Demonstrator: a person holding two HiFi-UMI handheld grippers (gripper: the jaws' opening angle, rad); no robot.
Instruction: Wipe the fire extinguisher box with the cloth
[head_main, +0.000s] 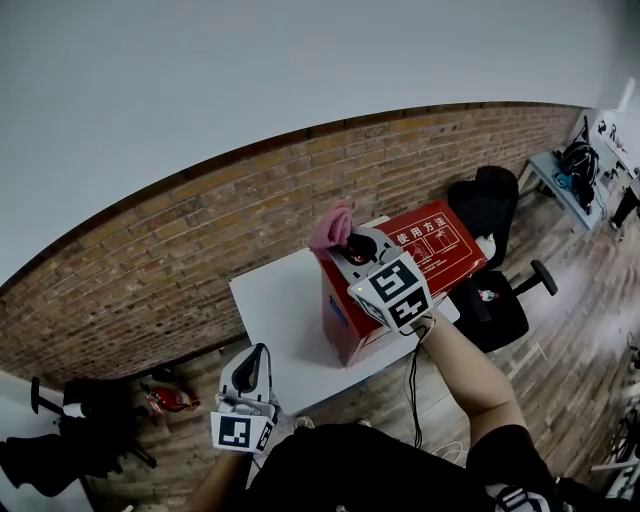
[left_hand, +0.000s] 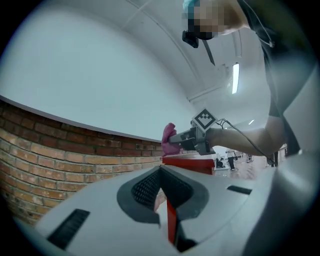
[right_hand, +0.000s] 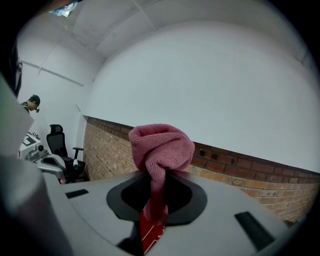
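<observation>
The red fire extinguisher box (head_main: 420, 260) stands on a white table (head_main: 275, 305), its lid printed with white characters. My right gripper (head_main: 347, 243) is over the box's far left corner, shut on a bunched pink cloth (head_main: 331, 227); in the right gripper view the cloth (right_hand: 161, 150) bulges out above the jaws with the red box (right_hand: 150, 230) showing below. My left gripper (head_main: 252, 372) hangs low at the table's near left edge, away from the box, jaws together with nothing in them. The left gripper view shows the box (left_hand: 190, 163), the cloth (left_hand: 169, 140) and the right gripper (left_hand: 176, 140) ahead.
A brick wall (head_main: 200, 250) runs behind the table. A black office chair (head_main: 495, 300) stands right of the box. A red extinguisher (head_main: 170, 400) and dark gear lie on the floor at left. A desk with equipment (head_main: 590, 170) is at far right.
</observation>
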